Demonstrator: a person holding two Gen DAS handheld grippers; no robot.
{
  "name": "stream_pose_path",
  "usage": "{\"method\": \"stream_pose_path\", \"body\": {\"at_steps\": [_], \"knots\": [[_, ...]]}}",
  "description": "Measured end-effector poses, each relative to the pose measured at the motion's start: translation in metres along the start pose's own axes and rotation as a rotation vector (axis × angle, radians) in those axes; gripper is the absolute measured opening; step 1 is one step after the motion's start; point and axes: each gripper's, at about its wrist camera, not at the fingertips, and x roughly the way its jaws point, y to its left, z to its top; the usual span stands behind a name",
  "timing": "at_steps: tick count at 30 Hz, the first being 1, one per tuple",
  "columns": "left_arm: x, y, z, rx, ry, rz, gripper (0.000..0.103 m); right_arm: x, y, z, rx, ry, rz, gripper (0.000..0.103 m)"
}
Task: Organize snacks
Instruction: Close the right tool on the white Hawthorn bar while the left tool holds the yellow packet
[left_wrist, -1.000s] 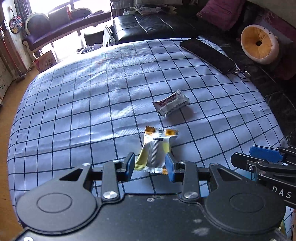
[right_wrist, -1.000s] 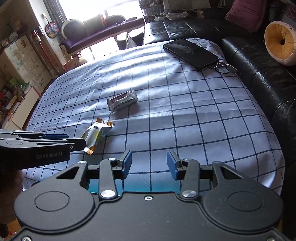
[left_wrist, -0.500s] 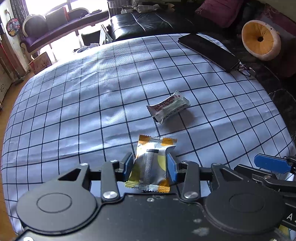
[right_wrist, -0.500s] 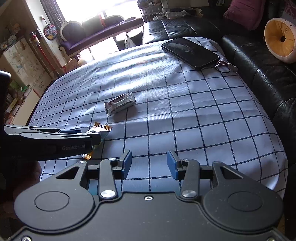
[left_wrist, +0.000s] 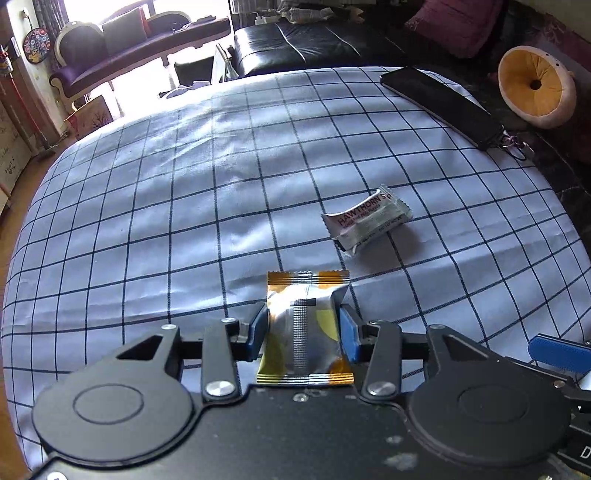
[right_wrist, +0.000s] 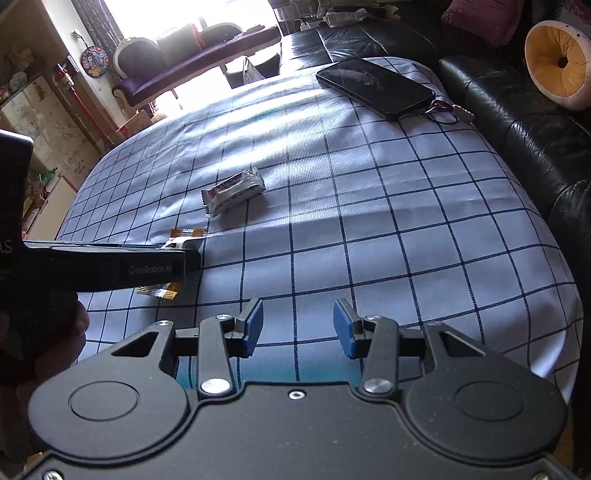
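Now left gripper (left_wrist: 303, 330) pinches yellow snack packet (left_wrist: 304, 332); right gripper (right_wrist: 297, 326) gapes empty. Carry packet level, set beside hawthorn bar (left_wrist: 367, 223), avoid crushing.

Left gripper (left_wrist: 303, 334): matte black body with two round raised discs, angular black linkage arms, silver screw heads and blue rubber finger pads (left_wrist: 349, 334). Pale scuffs speckle its base. Seen from the right wrist, its side bears grey "GenRobot.AI" lettering. Right gripper (right_wrist: 297, 328): the same black build, silver screws, blue pads (right_wrist: 341, 328).
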Motion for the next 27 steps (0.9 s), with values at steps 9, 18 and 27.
{"method": "stream_pose_path", "body": {"at_steps": [9, 18, 27], "knots": [[0.001, 0.042, 0.001, -0.086, -0.013, 0.089, 0.049, 0.002, 0.003, 0.003, 0.004, 0.003, 0.002, 0.052], [0.005, 0.051, -0.007, -0.109, -0.024, 0.072, 0.050, 0.009, 0.020, 0.016, -0.024, -0.011, -0.009, 0.052], [0.006, 0.055, -0.016, -0.114, -0.058, 0.042, 0.050, 0.035, 0.024, 0.043, 0.070, 0.006, 0.022, 0.052]]}}
